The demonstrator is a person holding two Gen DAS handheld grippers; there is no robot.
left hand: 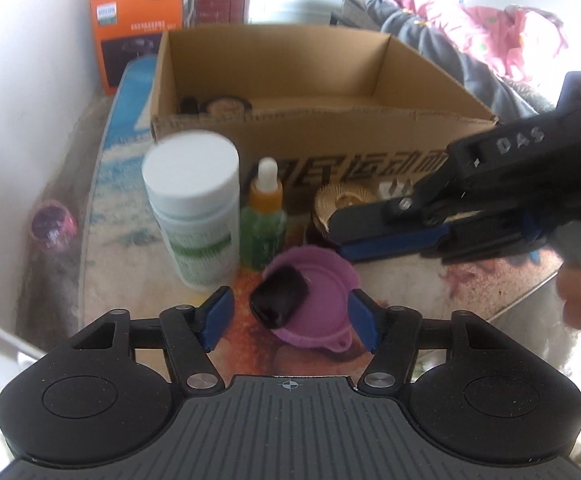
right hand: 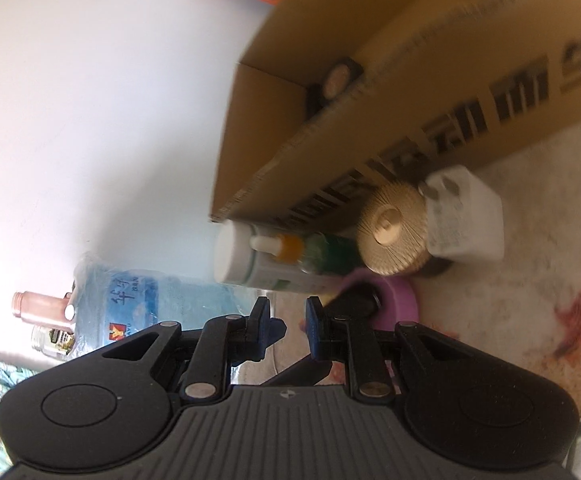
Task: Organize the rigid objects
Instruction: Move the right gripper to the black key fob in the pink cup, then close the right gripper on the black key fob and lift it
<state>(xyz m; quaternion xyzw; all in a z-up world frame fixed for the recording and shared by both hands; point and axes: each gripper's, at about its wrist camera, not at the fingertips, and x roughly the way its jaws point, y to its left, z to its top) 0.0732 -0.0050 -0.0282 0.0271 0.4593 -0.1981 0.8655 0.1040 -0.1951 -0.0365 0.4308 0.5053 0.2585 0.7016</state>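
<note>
A purple lid (left hand: 322, 304) lies on the table with a small black object (left hand: 280, 294) on it. My left gripper (left hand: 290, 316) is open, its fingers on either side of the lid. Behind stand a white bottle (left hand: 194, 208) and a green dropper bottle (left hand: 264, 220). A gold ribbed cap (left hand: 342, 200) and a white plug (right hand: 466, 216) sit by the open cardboard box (left hand: 330, 128). My right gripper (left hand: 342, 236) reaches in from the right, rolled on its side and empty. In its own view its jaws (right hand: 288, 320) stand a little apart. The purple lid (right hand: 398, 296) lies just beyond.
The box holds a round compact (left hand: 228, 104) at its left end. An orange carton (left hand: 138, 36) stands behind it. A blue water jug (right hand: 138, 300) and a pink bottle (right hand: 42, 306) stand by the white wall. Clothes (left hand: 490, 48) are piled at the right.
</note>
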